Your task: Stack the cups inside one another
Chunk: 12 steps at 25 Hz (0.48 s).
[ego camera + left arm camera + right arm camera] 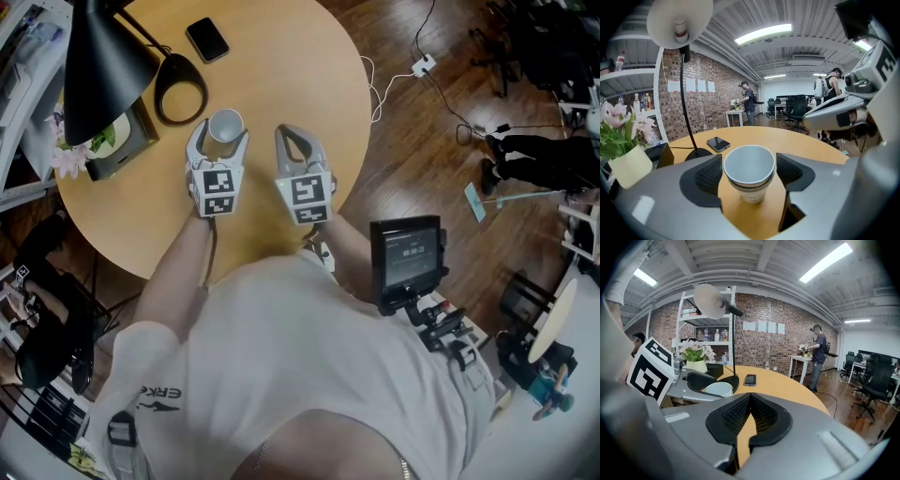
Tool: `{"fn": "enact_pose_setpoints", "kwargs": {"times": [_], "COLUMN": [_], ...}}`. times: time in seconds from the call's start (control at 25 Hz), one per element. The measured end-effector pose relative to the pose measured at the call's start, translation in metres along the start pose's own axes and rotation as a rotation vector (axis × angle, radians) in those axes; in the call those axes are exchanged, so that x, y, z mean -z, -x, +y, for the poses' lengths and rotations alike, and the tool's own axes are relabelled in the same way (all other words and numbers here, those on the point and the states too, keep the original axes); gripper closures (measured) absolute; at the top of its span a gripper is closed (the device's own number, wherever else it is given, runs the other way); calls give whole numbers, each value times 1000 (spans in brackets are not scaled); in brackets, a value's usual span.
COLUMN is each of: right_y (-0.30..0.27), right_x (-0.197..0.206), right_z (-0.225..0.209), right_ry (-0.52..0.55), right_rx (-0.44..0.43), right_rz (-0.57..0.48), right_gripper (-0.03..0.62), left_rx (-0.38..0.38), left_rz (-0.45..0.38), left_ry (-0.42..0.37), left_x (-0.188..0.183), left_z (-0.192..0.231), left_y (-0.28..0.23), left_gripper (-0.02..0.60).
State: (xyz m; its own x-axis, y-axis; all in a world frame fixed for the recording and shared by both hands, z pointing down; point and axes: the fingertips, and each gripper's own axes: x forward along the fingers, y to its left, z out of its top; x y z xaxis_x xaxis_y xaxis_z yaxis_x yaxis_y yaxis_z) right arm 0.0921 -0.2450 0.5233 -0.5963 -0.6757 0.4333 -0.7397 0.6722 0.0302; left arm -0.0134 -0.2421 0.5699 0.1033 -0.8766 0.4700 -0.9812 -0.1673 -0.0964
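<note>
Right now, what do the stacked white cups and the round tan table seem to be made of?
The stacked white cups look like paper: thin rolled rims, matte walls; thin plastic is possible. The round tan table looks like wood or wood-look laminate: smooth, even colour, soft sheen.

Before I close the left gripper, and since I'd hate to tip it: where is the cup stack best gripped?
Grip the cup stack on its side wall just under the rims, coming from the near side, where the open left gripper straddles it. It stands upright and tapers downward, so a lower grip would likely slip.
</note>
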Motion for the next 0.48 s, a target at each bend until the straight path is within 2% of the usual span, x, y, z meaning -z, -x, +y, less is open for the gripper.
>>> {"fn": "enact_pose_setpoints", "kwargs": {"times": [0.48], "right_y": [1], "right_x": [-3], "right_z": [2], "right_ry": [2], "right_rx": [0], "right_rz": [0], "right_gripper": [580], "left_rx": [15], "left_rz": [6], "left_ry": [-5], "left_x": [1], "left_z": [0], "left_y": [7], "left_gripper": [215]}}
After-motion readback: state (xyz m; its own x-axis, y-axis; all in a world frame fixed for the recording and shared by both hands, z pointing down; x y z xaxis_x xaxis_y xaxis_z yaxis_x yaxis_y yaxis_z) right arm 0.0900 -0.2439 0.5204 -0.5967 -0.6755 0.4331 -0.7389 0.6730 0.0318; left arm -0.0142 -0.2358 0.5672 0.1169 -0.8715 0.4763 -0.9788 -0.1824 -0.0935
